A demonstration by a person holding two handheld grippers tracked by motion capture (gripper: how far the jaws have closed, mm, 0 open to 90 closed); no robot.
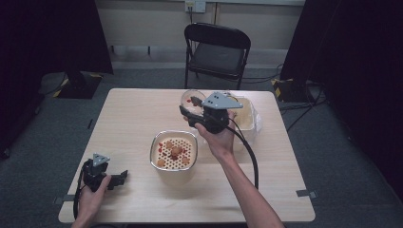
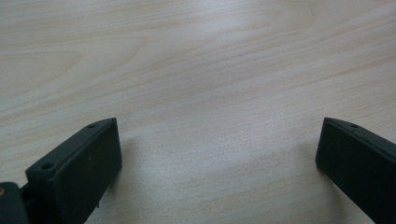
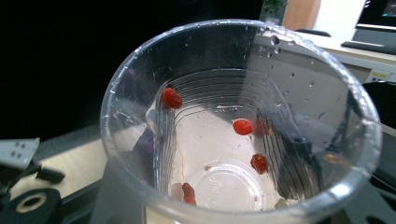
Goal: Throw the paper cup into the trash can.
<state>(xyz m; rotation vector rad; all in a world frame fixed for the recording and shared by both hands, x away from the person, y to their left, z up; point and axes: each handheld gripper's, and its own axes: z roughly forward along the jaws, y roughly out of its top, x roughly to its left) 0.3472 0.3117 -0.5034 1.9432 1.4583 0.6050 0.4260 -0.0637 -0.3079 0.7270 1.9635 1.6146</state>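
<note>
In the high view my right gripper (image 1: 191,115) is raised over the middle of the table, shut on a clear plastic cup (image 1: 192,99) that is tipped on its side. The right gripper view looks into the wet cup (image 3: 224,140), where several small red berries (image 3: 243,126) stick to the wall and bottom. A cream bowl (image 1: 173,169) with a perforated strainer insert holds red and tan pieces, just below and left of the cup. My left gripper (image 1: 117,179) rests near the table's front left corner, its jaws wide apart over bare wood (image 2: 217,154).
A cream container (image 1: 246,119) in clear wrapping stands behind my right hand. A black folding chair (image 1: 216,50) sits beyond the far table edge. Dark curtains hang at both sides. Bare wood lies between the left gripper and the bowl.
</note>
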